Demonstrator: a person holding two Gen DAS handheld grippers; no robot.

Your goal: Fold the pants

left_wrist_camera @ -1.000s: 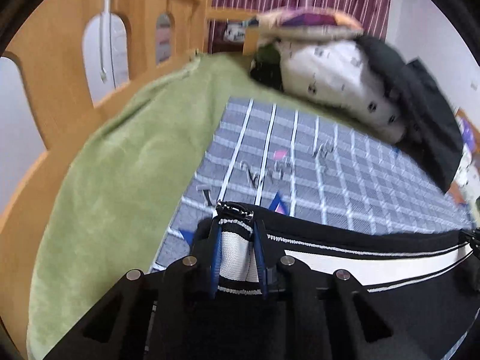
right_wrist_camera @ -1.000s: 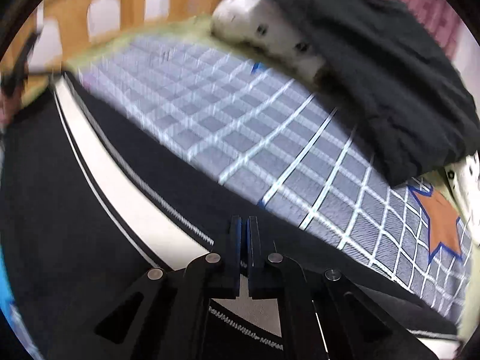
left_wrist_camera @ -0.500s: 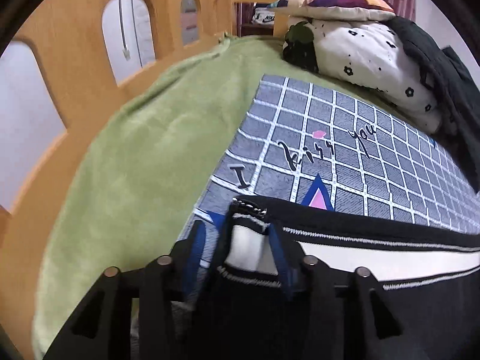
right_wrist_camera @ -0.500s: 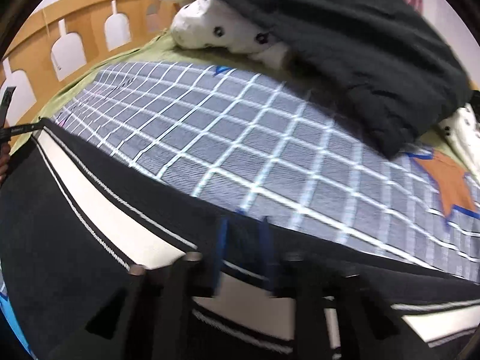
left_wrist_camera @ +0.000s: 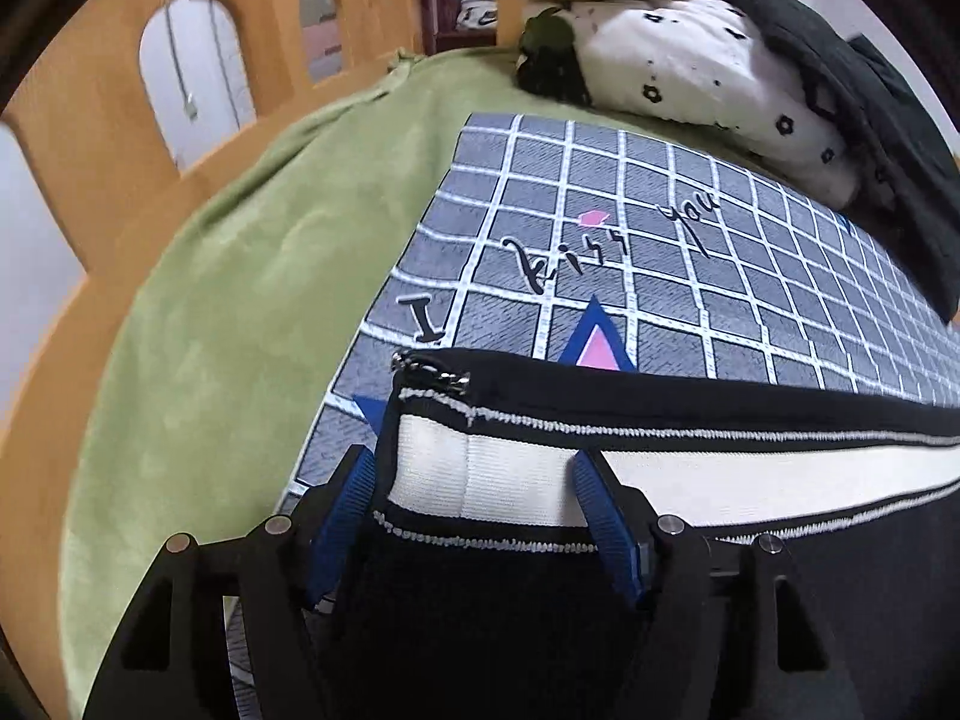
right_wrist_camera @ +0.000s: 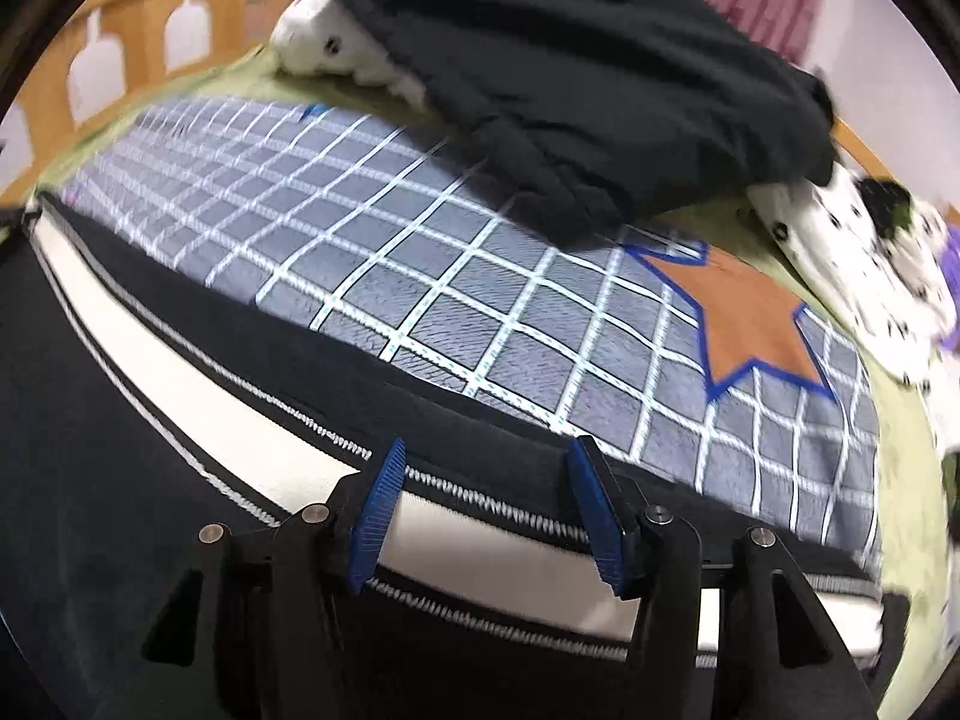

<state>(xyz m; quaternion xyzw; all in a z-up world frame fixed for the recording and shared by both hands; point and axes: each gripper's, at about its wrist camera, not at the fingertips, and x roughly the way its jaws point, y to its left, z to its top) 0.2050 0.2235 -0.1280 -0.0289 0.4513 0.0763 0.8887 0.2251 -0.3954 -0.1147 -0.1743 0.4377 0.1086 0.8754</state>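
The black pants (left_wrist_camera: 690, 402) with a white side stripe lie flat along the near edge of the grey checked blanket (left_wrist_camera: 690, 264). A zipper end shows at their left corner (left_wrist_camera: 429, 369). My left gripper (left_wrist_camera: 474, 480) is open, its blue pads on either side of the stripe at that corner. In the right wrist view the pants (right_wrist_camera: 180, 360) stretch from left to right. My right gripper (right_wrist_camera: 486, 468) is open over the stripe near the other end, not pinching it.
A green cover (left_wrist_camera: 228, 276) lies under the blanket. A wooden bed rail (left_wrist_camera: 96, 138) runs at the left. Spotted pillows (left_wrist_camera: 690, 66) and a dark garment (right_wrist_camera: 570, 72) are piled at the far side. An orange star (right_wrist_camera: 750, 318) marks the blanket.
Both grippers were shut on the pants' striped edge a second ago. Both have since opened and let the pants go, and the pants now lie on the blanket.
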